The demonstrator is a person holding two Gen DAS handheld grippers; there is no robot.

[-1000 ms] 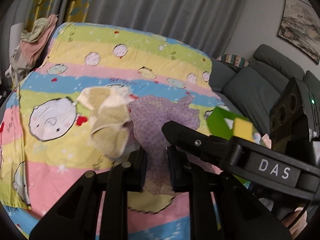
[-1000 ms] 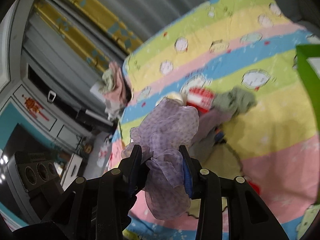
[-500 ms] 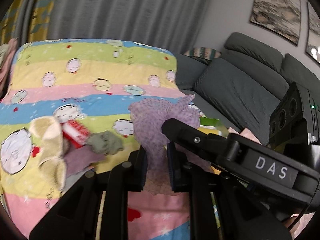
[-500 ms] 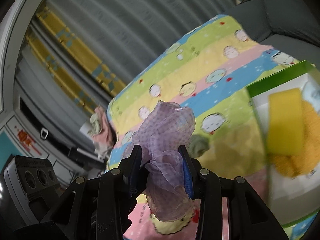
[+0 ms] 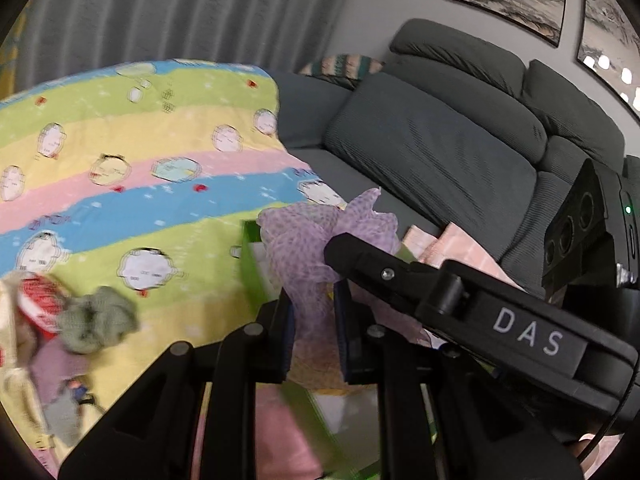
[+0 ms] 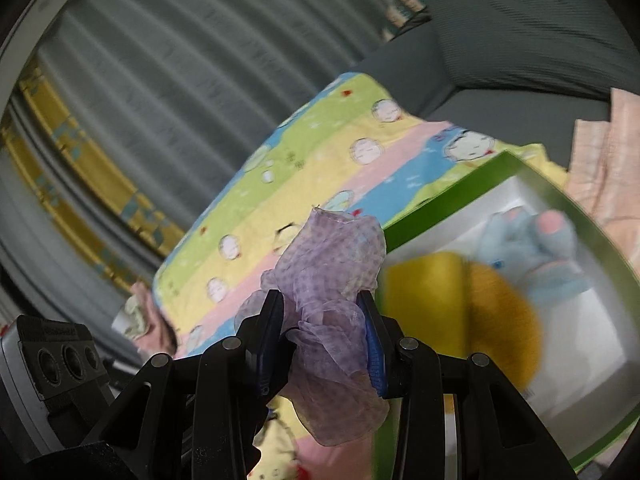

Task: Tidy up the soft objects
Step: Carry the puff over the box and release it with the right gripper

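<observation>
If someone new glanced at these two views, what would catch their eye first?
Probably the purple gauzy cloth, bunched up and clamped by both the right gripper and the left gripper. Next, the green-rimmed box to the right, holding a yellow plush and a blue plush, on the striped cartoon blanket.

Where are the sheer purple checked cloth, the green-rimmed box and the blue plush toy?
Sheer purple checked cloth [image 6: 332, 268]: right wrist view, its bunched upper part.
Green-rimmed box [image 6: 444, 202]: right wrist view, its far green rim.
Blue plush toy [image 6: 520, 248]: right wrist view, its body.
</observation>
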